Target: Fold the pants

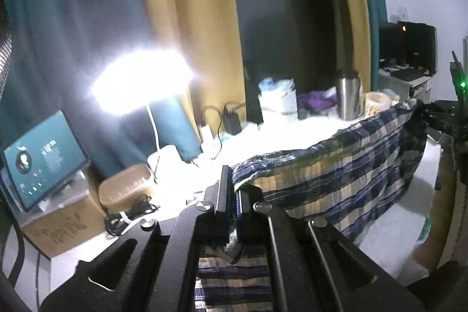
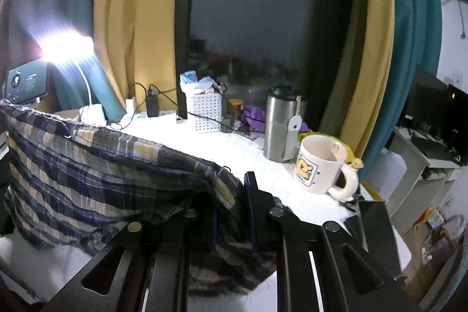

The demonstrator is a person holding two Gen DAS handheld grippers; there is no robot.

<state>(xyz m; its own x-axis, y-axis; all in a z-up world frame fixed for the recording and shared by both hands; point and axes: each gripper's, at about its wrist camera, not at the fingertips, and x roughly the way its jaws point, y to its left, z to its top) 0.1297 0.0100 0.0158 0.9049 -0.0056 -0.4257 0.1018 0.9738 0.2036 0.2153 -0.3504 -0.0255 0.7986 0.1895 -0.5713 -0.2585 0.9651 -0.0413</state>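
The left gripper [image 1: 233, 195] is shut tight on one corner of the plaid pants [image 1: 336, 174]. The right gripper [image 2: 234, 209] is shut on the other corner, with a thick bunch of cloth between its fingers. The pants are blue, yellow and white. They hang stretched between the two grippers, above the white table [image 2: 263, 154], and the top edge sags a little in the middle. The lower part of the cloth droops down toward the table.

A bright desk lamp [image 1: 143, 81] shines at the back left of the table. Near it stands a small screen [image 1: 44, 160] on a cardboard box [image 1: 61, 227]. A steel flask [image 2: 282, 125] stands at the back of the table, and a white mug [image 2: 318, 163] with a cartoon bear on it sits just beside the flask. A white basket with holes [image 2: 203, 111] holds small things nearby. Yellow and teal curtains [image 2: 128, 19] hang behind the table, on both sides of a dark window [image 2: 263, 19].
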